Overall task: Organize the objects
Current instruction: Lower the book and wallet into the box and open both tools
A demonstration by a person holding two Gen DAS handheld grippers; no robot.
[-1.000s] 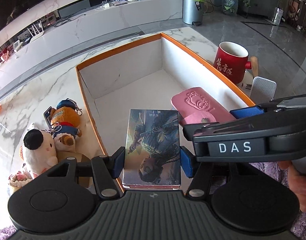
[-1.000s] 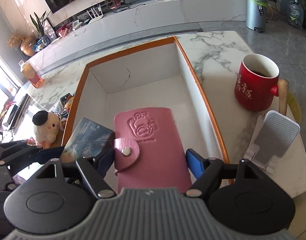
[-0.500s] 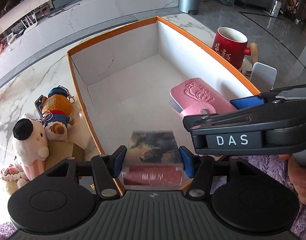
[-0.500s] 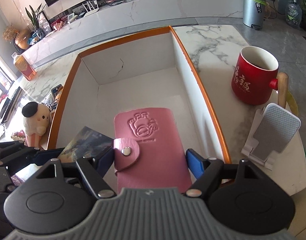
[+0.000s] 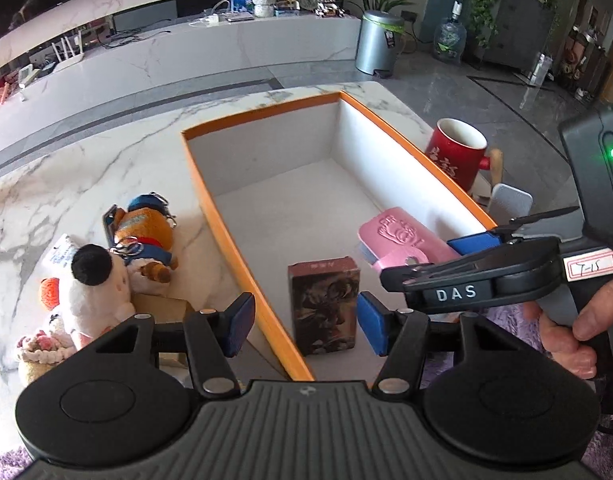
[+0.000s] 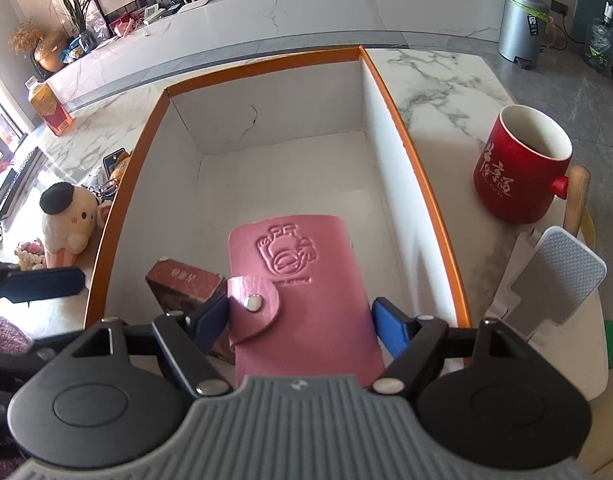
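My left gripper [image 5: 304, 322] is wide open over the dark card box [image 5: 325, 305] in the orange-rimmed white box [image 5: 214, 208]; my right gripper [image 6: 300, 316] pinches the pink leather wallet [image 6: 302, 280], plush toys [image 5: 102, 280] and red mug [image 6: 520, 168] flanking on the marble table [image 5: 86, 176].

Marble table [image 5: 106, 168] under box [image 5: 266, 132], mug [image 6: 520, 168], plush toys [image 5: 102, 280]

Near end of pink card holder [image 6: 302, 292] hidden under the right gripper [image 6: 300, 316] body in right wrist view; in left wrist view its near half sits behind the right gripper's arm. Dark box [image 6: 184, 284] beside the card holder: only its top and one corner show in right wrist view, rest behind the blue finger pad [image 6: 212, 320]. Small cardboard box [image 5: 162, 308] left of the orange-rimmed box [image 5: 262, 114] mostly hidden by the white plush [image 5: 94, 284] and the left gripper [image 5: 304, 322]. Phone stand [image 5: 510, 204] right of the orange-rimmed box partly behind its wall. Red mug [image 5: 458, 156] lettering too small to read; handle possibly wooden.
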